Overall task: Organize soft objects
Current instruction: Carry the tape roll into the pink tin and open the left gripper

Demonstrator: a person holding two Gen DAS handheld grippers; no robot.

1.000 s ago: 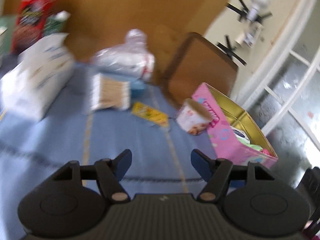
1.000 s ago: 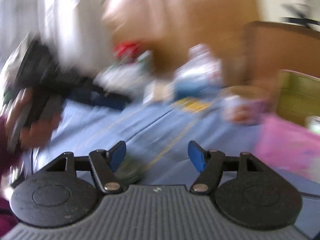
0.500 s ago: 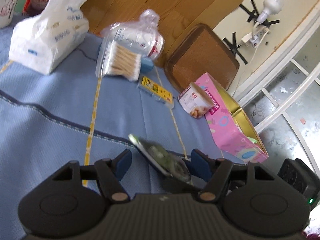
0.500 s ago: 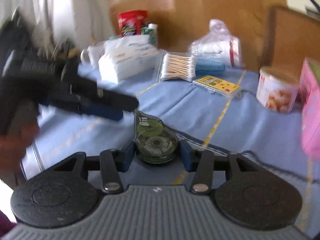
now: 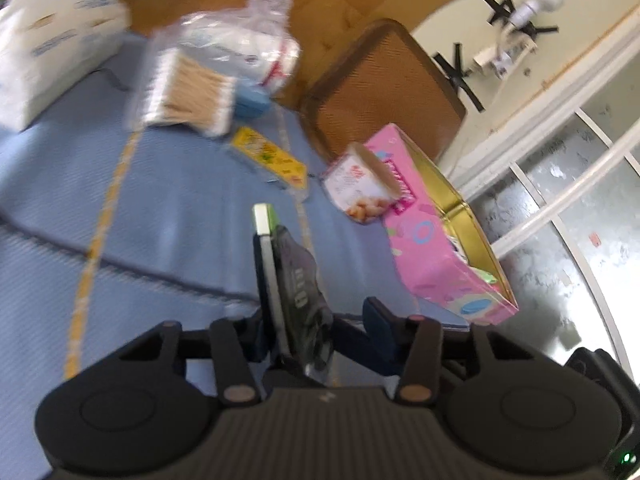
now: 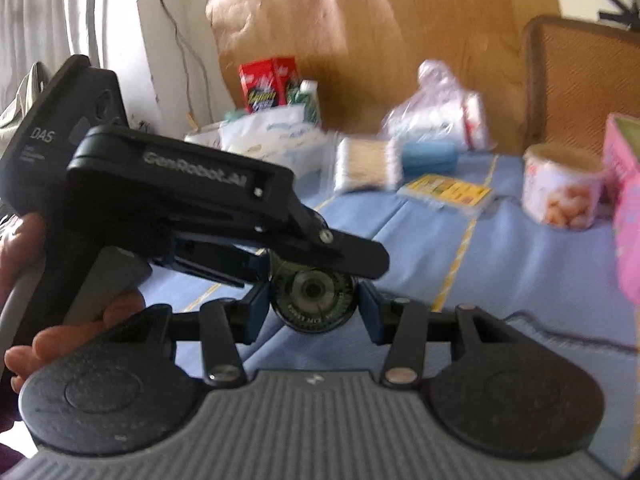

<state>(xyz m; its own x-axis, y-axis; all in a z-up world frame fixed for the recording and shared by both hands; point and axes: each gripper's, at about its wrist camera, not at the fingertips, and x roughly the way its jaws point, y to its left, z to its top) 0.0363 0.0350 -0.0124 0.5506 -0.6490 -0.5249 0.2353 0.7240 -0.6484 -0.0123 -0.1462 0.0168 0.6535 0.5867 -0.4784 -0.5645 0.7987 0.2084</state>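
A dark, green-tinted correction tape dispenser (image 6: 314, 294) sits between my right gripper's (image 6: 314, 312) blue pads, which are shut on its two sides. In the left wrist view the dispenser (image 5: 290, 280) stands on edge between my left gripper's (image 5: 318, 330) fingers; the left pad lies against it, the right pad stands apart, so that gripper is open. The left gripper's body (image 6: 180, 200) reaches over the dispenser from the left in the right wrist view.
On the blue cloth lie a white tissue pack (image 5: 52, 36), a cotton swab box (image 5: 188, 92), a clear plastic bag (image 5: 244, 48), a yellow packet (image 5: 268, 158), a small round tub (image 5: 360, 190) and an open pink tin box (image 5: 436, 240). A brown chair (image 5: 380, 88) stands behind.
My right gripper has closed on the dispenser and lifted it off the cloth. My left gripper has moved in around it, fingers either side, and the dispenser now stands on edge between them.
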